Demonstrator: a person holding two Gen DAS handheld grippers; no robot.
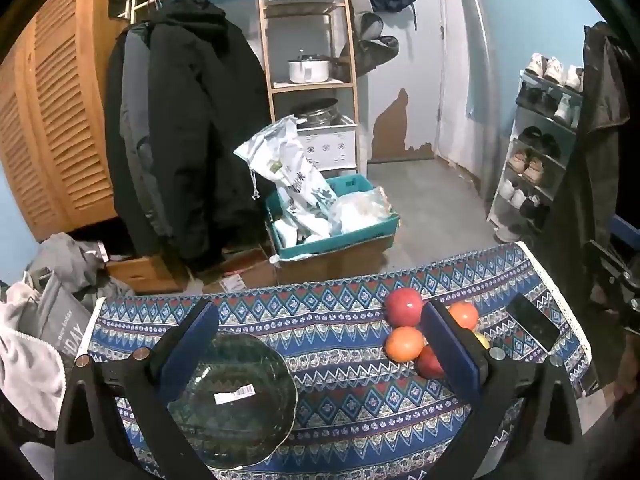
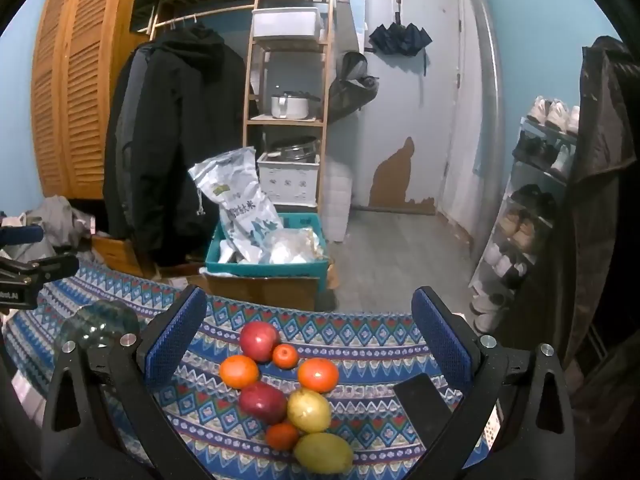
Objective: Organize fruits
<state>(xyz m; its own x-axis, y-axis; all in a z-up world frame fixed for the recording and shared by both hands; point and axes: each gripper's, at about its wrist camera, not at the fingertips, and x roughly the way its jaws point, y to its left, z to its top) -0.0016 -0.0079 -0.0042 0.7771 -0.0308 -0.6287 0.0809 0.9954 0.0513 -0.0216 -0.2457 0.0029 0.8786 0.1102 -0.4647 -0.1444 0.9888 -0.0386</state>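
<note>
Fruits (image 2: 288,392) lie clustered beneath the wide-open, downward-tilted right gripper (image 2: 308,332); left gripper (image 1: 320,340) equally wide, empty.

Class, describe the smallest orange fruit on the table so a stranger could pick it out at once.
Start at the patterned tablecloth, then find the fruit pile between the right gripper's fingers. At its far end, the smallest orange fruit sits beside the big red apple, much smaller than every neighbour.
</note>
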